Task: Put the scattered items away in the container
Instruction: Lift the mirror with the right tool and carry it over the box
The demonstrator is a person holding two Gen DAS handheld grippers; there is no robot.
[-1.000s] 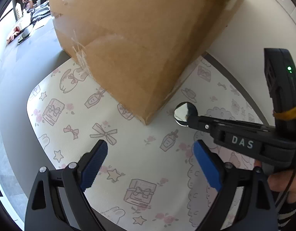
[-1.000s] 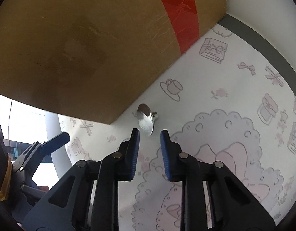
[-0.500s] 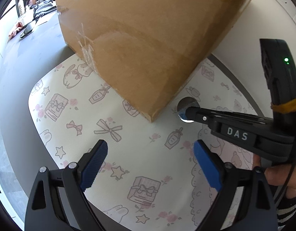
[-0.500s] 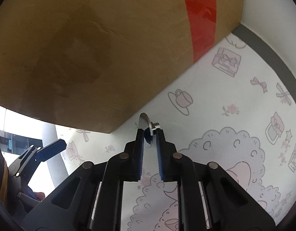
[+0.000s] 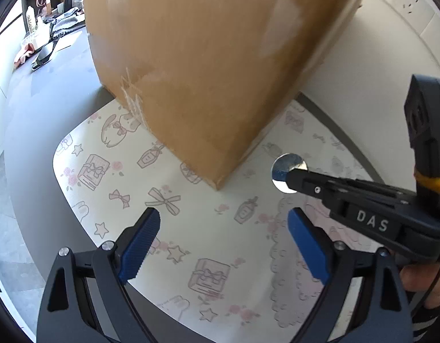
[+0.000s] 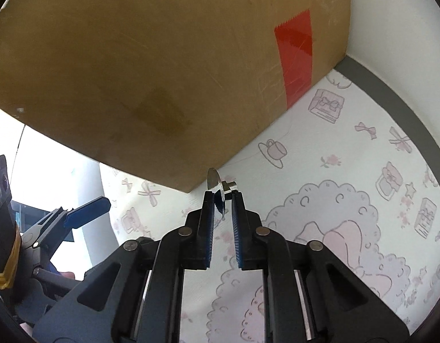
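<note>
A small shiny metal disc with a short stub on its back [image 6: 215, 184] is pinched edge-on by my right gripper [image 6: 223, 200], which is shut on it just above the patterned mat. From the left wrist view the same disc [image 5: 288, 168] shows round and mirror-like at the tip of the right gripper [image 5: 291, 175]. A big cardboard box [image 5: 208, 65], the container, stands at the back of the mat; its corner [image 6: 188, 188] is close to the left of the disc. My left gripper [image 5: 223, 237] hangs open over the mat with nothing between its blue pads.
The white mat with pink drawings [image 5: 208, 228] lies on a grey table [image 5: 34, 131]. A red tape strip [image 6: 297, 63] marks the box side. A white wall [image 5: 368, 63] rises behind on the right. Clutter [image 5: 43, 54] sits at the table's far left.
My right gripper closed on the disc, which had stood free on the mat, and lifted it slightly. Both hands have risen a little; the left stays open.
</note>
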